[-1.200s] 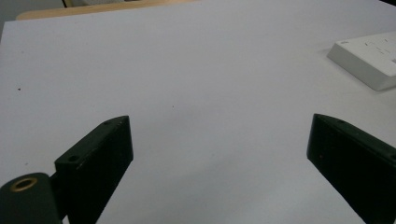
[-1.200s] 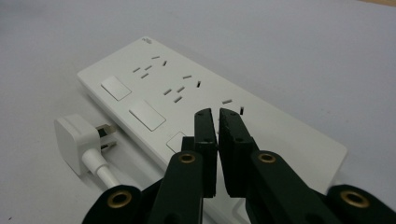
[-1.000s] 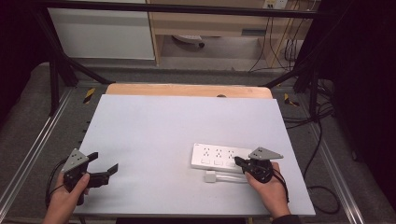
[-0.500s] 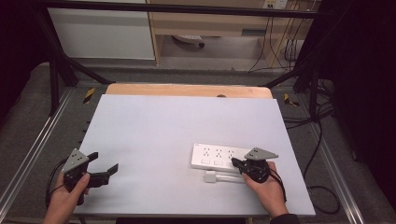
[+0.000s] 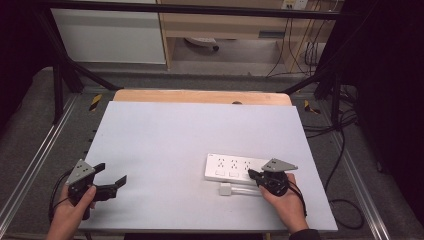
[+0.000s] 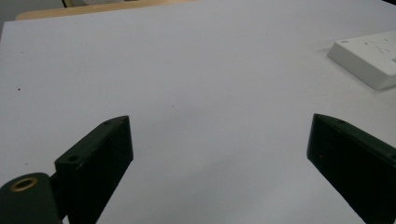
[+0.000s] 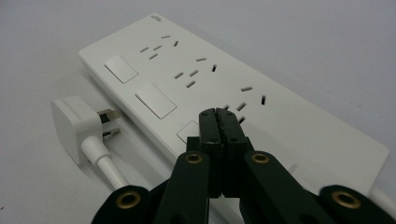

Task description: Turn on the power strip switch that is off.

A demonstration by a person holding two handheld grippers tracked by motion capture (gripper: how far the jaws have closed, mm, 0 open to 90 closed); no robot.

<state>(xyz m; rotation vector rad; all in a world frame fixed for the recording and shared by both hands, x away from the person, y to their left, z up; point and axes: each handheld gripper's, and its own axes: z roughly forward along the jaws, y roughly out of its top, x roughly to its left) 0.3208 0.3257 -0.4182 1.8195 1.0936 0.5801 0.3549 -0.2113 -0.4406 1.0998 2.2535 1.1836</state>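
A white power strip [image 5: 230, 167] [image 7: 187, 70] lies flat on the right part of the pale table [image 5: 190, 135], and its corner shows in the left gripper view [image 6: 369, 58]. Beside its near edge rests a white plug [image 5: 225, 189] [image 7: 72, 123] with its white cable [image 5: 245, 191] [image 7: 105, 163]. My right gripper [image 5: 251, 175] [image 7: 217, 114] is shut with nothing between its jaws, its tips over the strip's near right end by a switch. My left gripper [image 5: 112, 173] [image 6: 219, 126] is open over bare table at the front left.
A wooden board [image 5: 200, 96] borders the table's far edge. Metal rails [image 5: 30, 170] run along both sides. Dark cables [image 5: 340, 150] lie on the floor at the right. A cabinet [image 5: 110, 35] stands behind the table.
My right gripper has shifted a little to the left over the power strip's end. The left gripper has barely moved.
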